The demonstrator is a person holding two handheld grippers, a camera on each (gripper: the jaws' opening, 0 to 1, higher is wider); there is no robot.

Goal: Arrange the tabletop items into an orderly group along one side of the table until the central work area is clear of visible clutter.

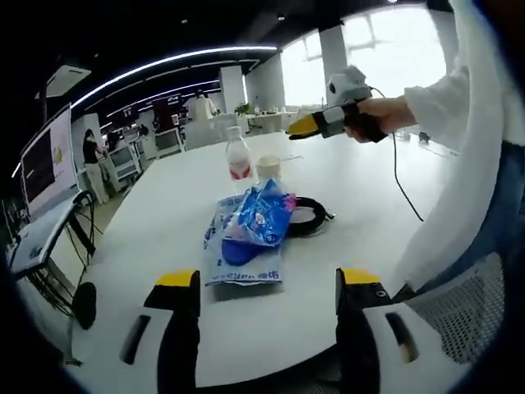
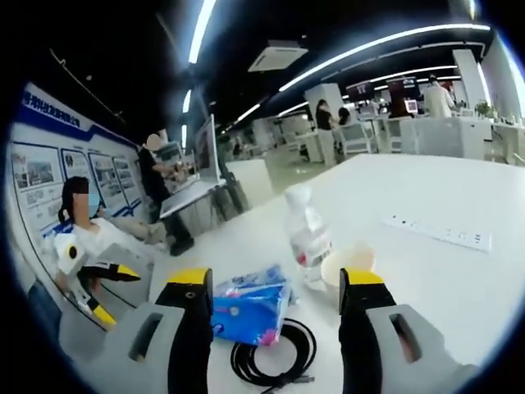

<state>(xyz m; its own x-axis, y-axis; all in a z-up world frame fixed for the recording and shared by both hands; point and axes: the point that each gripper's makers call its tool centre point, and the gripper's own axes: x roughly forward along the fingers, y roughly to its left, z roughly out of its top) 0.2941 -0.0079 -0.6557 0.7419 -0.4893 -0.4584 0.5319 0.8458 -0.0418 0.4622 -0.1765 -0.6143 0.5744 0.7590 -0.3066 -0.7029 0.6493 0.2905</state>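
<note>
On the white table (image 1: 164, 238) lie a blue plastic packet (image 1: 246, 234) and a coiled black cable (image 1: 310, 217). Behind them stand a clear bottle with a red label (image 1: 238, 160) and a pale cup (image 1: 268, 168). My left gripper (image 1: 267, 283) is open above the near table edge, short of the packet. A hand holds my right gripper (image 1: 305, 125) in the air over the far side. In the right gripper view, that gripper (image 2: 275, 283) is open above the packet (image 2: 250, 308), cable (image 2: 275, 353), bottle (image 2: 308, 234) and cup (image 2: 349, 263). The left gripper (image 2: 111, 294) hangs open beyond the table's edge.
A white power strip (image 2: 439, 232) lies farther along the table. A screen on a stand (image 1: 45, 164) is left of the table, and a mesh chair (image 1: 459, 304) is at its near right. A thin cord (image 1: 406, 193) trails from the right gripper. People stand in the office behind.
</note>
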